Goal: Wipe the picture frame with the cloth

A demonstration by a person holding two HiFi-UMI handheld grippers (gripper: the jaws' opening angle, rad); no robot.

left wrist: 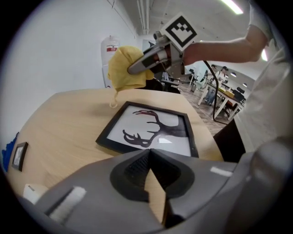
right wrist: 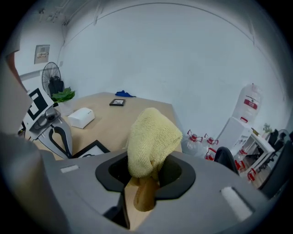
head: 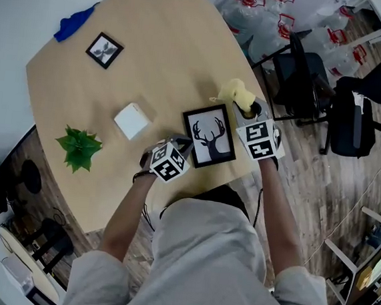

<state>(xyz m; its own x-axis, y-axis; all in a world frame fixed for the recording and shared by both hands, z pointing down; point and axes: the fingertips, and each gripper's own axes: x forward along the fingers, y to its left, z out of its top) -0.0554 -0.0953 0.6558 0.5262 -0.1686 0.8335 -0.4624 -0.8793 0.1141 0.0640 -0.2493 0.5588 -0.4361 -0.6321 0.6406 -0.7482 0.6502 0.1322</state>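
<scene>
The picture frame (head: pixel 209 135) lay flat on the counter (head: pixel 153 58) near its near edge, directly in front of the person, glass and deer print facing up, its long axis running away from the body with a slight tilt. The right tool (head: pixel 248 108) was clamped on the yellow cloth (head: pixel 235 91) – its own view showed the fabric bunched up and pinched between the jaws. It held the bundle up off the counter, just past the frame's far right corner. From the cloth, then, the frame lay down, to the left and back toward the person; the first stroke would probably have to drop onto that far corner and draw along the long axis. The left tool (left wrist: pixel 149 153) was shut with nothing between its jaws and sat at the frame's near left corner, pointing across the glass. Whether it actually touched the black moulding could not be told, though it looked well placed to steady the frame against sliding. The right tool was the nearer one to the wiping surface – the glass looked untouched by the cloth, so the wiping seemed not yet begun.
</scene>
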